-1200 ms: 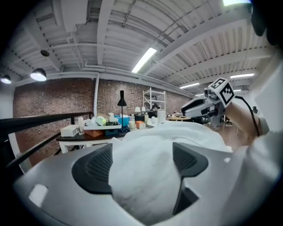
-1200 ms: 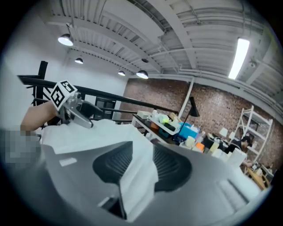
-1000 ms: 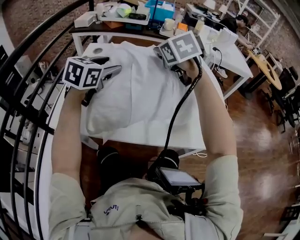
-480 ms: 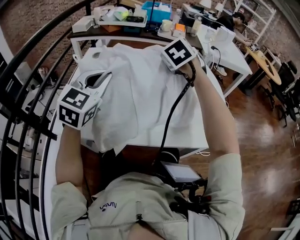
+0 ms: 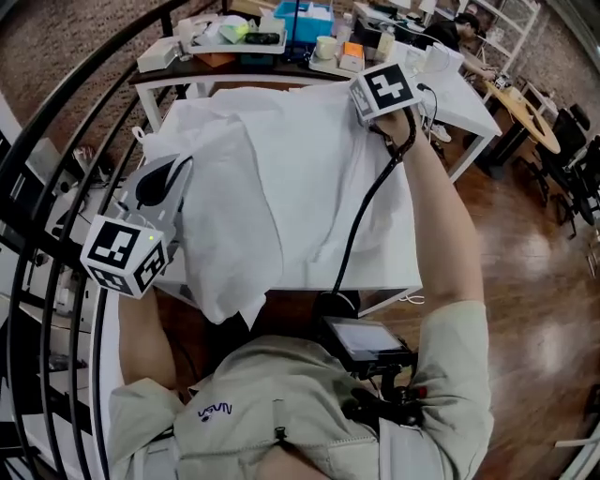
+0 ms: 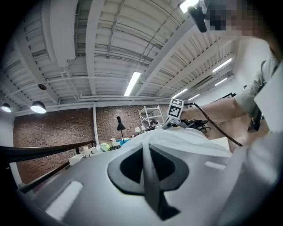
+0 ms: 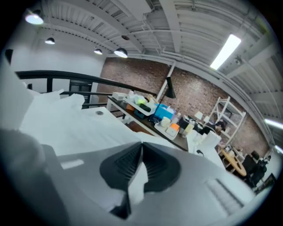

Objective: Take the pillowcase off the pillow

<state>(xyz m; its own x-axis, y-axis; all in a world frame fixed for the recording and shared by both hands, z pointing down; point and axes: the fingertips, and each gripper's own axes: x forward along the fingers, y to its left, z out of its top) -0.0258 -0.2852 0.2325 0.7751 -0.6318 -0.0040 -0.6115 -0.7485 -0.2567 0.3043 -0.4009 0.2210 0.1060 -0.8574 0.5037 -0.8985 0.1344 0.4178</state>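
A bulky white pillow (image 5: 225, 225) lies along the left of the white table (image 5: 398, 277), its near end hanging over the front edge. The white pillowcase (image 5: 319, 159) spreads flat from it toward the far right. My left gripper (image 5: 173, 169) is at the pillow's left side, drawn back toward me. In the left gripper view it (image 6: 146, 150) is shut on a thin fold of the white cloth. My right gripper (image 5: 364, 101) is at the far right corner, mostly behind its marker cube. In the right gripper view it (image 7: 140, 148) is shut on white cloth that shows between the ribbed pads.
A dark table at the back carries a blue box (image 5: 305, 19), a tray and cups. A black curved railing (image 5: 56, 122) runs close along the left. A second white table (image 5: 459, 94) stands at the right. A black cable (image 5: 361, 216) crosses the cloth from the right gripper.
Both grippers' jaws have closed on the cloth. The left gripper has pulled back toward me and leftward, the right has moved farther away to the right, and the pillow's near end now overhangs the table.
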